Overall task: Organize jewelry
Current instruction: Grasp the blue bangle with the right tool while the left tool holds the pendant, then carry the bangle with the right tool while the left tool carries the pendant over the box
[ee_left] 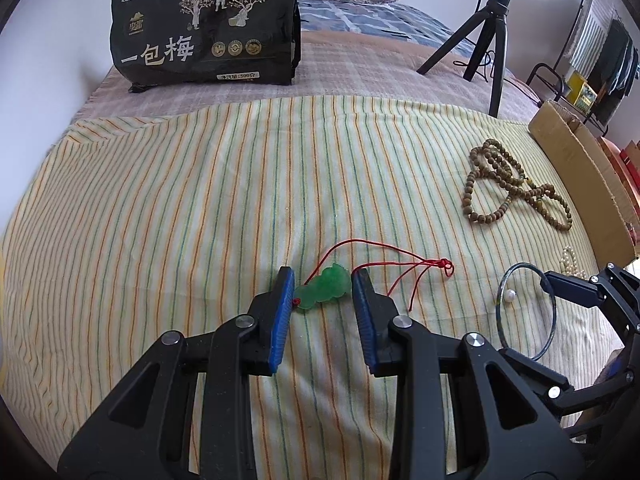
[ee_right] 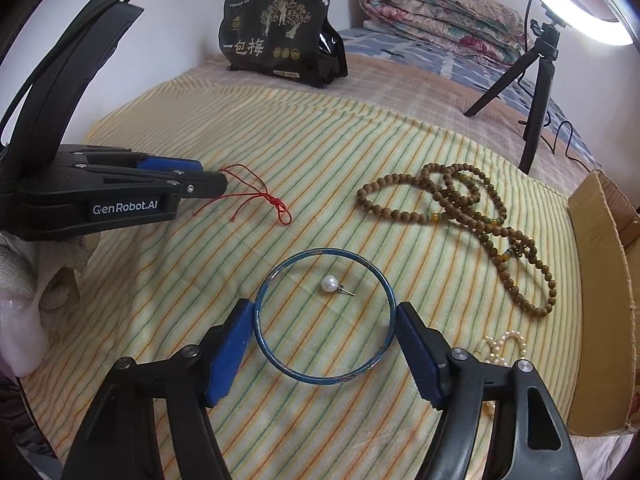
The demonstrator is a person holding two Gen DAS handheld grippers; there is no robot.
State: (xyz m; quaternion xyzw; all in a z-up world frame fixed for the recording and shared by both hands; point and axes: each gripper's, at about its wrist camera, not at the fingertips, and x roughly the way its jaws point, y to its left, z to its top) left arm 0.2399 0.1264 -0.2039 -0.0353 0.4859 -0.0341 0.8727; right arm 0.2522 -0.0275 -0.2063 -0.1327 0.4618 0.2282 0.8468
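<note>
Left hand-held gripper [ee_left: 322,294]: jaws spread either side of a green carved pendant [ee_left: 325,287] on a thin red cord [ee_left: 404,266]; not clamped.
Right hand-held gripper [ee_right: 325,338]: jaws parted, flanking a thin blue ring bangle [ee_right: 382,354]; contact with its rim could not be told.
Inside the bangle: a loose white pearl drop [ee_right: 329,283].
Nearby: a small pearl strand [ee_right: 502,346]; farther, a long brown wooden bead necklace [ee_right: 464,204].
Progress: apparently early; all pieces lay scattered, none in the open cardboard box [ee_right: 600,264].
Surface: a bed with a yellow striped sheet [ee_left: 180,200].
Room: a black snack bag [ee_left: 208,24], a tripod ring light [ee_left: 496,40], folded floral quilts [ee_right: 440,12].
</note>
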